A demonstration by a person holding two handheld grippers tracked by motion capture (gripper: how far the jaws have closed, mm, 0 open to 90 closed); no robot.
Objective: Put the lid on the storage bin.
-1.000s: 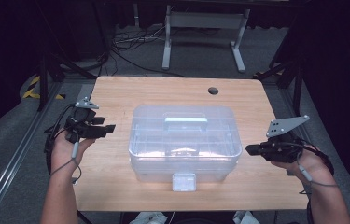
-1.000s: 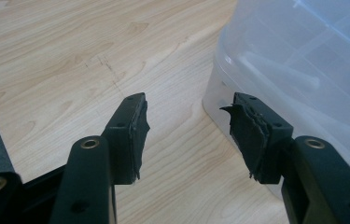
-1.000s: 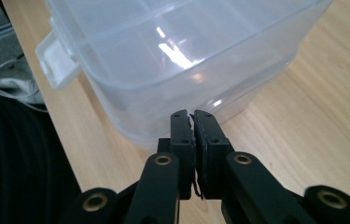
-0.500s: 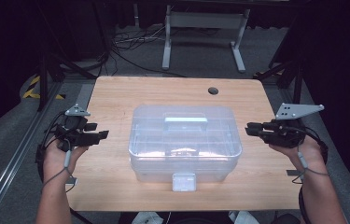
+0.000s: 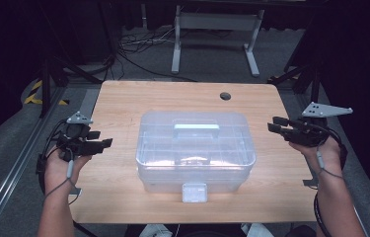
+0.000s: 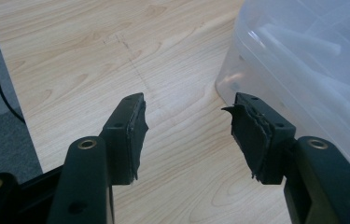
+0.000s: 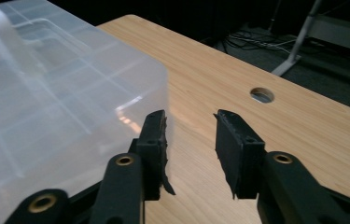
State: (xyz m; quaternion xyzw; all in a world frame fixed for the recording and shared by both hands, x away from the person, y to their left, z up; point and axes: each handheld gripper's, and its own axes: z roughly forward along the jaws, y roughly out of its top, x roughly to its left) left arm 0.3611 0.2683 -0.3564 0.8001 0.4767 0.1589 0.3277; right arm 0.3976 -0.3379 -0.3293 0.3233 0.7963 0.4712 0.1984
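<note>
Grippers have both shifted over the last second, so here is where I stand.

High view: left gripper (image 5: 104, 143) has dropped back toward my side and now sits low at the left table edge, pointing in at the clear plastic box (image 5: 196, 148). Right gripper (image 5: 274, 124) has come up and forward from the near right corner, and is level with the box's back half. The box has not moved: middle of the wooden table (image 5: 123, 106), lid down, handle (image 5: 196, 129) flat on top, front latch (image 5: 194, 192) facing me and looking closed. Both grippers are clear of the box, one off each short side.

Left gripper view: jaws wide apart, nothing between them but bare wood. Box corner (image 6: 303, 70) is just beside the right-hand jaw; I can't tell if it touches.

Right gripper view: jaws moderately open, empty. Box wall (image 7: 70, 102) is near the left-hand jaw, cable hole (image 7: 262, 95) further out on the table.

My read: I'm bracketing the box from both sides, likely to grip it or steady it. No contact yet, so the job has barely started.
</note>
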